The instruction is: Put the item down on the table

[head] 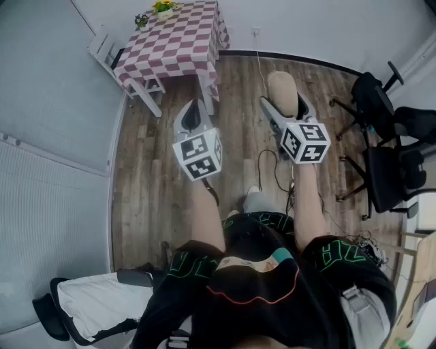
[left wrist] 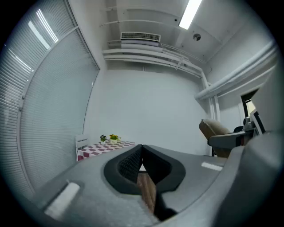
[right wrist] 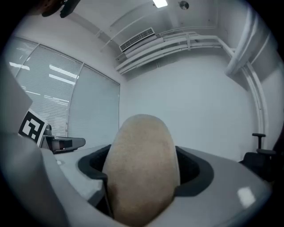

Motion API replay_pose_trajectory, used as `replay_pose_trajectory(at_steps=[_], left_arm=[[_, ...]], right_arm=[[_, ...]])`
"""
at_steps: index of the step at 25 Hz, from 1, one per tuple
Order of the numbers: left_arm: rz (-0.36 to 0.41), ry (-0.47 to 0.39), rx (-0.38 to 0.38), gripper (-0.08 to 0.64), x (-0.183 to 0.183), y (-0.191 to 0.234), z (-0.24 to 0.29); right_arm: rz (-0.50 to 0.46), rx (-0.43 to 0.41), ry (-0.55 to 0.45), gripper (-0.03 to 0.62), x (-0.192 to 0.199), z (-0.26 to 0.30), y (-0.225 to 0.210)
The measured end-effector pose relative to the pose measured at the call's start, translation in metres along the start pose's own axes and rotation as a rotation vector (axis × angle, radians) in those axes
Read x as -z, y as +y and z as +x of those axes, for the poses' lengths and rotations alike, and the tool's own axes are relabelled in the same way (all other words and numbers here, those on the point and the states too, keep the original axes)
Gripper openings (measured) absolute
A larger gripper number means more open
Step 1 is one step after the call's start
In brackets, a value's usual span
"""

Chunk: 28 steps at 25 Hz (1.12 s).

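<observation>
A tan, oval, potato-like item [head: 282,88] is held up over the wooden floor, with my right gripper [head: 286,103] shut on it. In the right gripper view the item [right wrist: 142,168] fills the space between the wide-set jaws and hides their tips. My left gripper [head: 193,112] hangs beside it to the left, and its jaws are shut with nothing between them [left wrist: 141,154]. The table [head: 170,48] with a pink-and-white checked cloth stands ahead at the far left, well beyond both grippers. In the left gripper view the table [left wrist: 104,147] is small and distant.
Small potted plants [head: 162,7] sit at the table's far end, and a white chair [head: 102,46] stands to its left. Black office chairs [head: 388,150] crowd the right side. Cables trail on the floor by my feet. A white-cushioned seat [head: 102,300] is behind me on the left.
</observation>
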<state>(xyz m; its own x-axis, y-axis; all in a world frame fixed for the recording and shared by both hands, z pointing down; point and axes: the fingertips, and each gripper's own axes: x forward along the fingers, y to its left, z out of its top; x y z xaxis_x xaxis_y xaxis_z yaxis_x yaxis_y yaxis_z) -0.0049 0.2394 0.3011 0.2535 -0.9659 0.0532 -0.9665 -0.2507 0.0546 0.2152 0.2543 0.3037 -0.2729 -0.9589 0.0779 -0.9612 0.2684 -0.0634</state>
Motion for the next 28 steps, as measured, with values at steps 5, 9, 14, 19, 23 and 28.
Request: replay_pose_trajectory(at_steps=[5, 9, 14, 19, 23, 28], left_arm=[[-0.011, -0.026, -0.004, 0.009, -0.009, -0.001, 0.002], [-0.013, -0.031, -0.002, 0.009, -0.012, 0.002, 0.003], [-0.019, -0.041, -0.018, 0.009, -0.017, 0.02, 0.003], [-0.032, -0.078, -0.053, 0.009, -0.03, 0.04, 0.0], [-0.039, -0.085, -0.085, 0.009, -0.034, 0.06, -0.003], [-0.06, -0.099, -0.128, 0.009, -0.038, 0.084, -0.007]], right_arm=[[-0.023, -0.012, -0.03, 0.42, -0.016, 0.003, -0.002], [0.012, -0.034, -0.045, 0.42, -0.023, 0.006, 0.005], [-0.004, -0.06, -0.047, 0.42, -0.031, 0.021, 0.019], [-0.022, -0.116, -0.05, 0.42, -0.041, 0.037, 0.042], [-0.04, -0.152, -0.05, 0.421, -0.048, 0.052, 0.059], [-0.055, -0.177, -0.041, 0.42, -0.055, 0.072, 0.072]])
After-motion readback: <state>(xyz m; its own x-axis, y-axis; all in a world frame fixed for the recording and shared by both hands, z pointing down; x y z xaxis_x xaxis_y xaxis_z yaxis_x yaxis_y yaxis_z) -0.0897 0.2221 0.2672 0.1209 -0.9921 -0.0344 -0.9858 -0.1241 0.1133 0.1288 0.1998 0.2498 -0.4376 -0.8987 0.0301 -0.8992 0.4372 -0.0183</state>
